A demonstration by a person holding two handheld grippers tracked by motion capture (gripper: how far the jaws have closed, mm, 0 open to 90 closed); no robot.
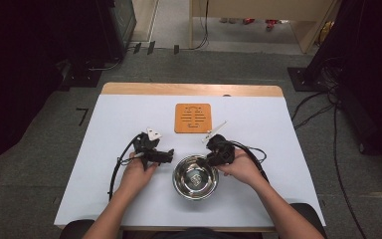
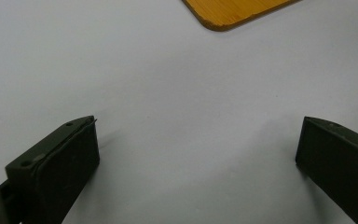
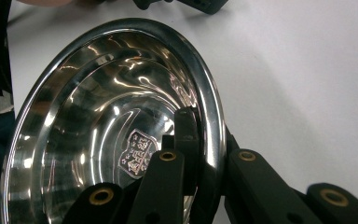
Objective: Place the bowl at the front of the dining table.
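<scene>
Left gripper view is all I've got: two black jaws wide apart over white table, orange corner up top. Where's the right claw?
Observer: The right claw is clamped on the rim of a steel bowl, one jaw inside and one outside.
Operator: Anything in the bowl?
Observer: No contents; there is just an embossed mark on its floor.
Operator: Where's the bowl relative to my claw?
Observer: In the high view, the bowl sits between the two hands, just to the right of the left claw.
Operator: And that orange corner?
Observer: It belongs to a square orange mat with slots, lying beyond the bowl near the table's middle.
</scene>
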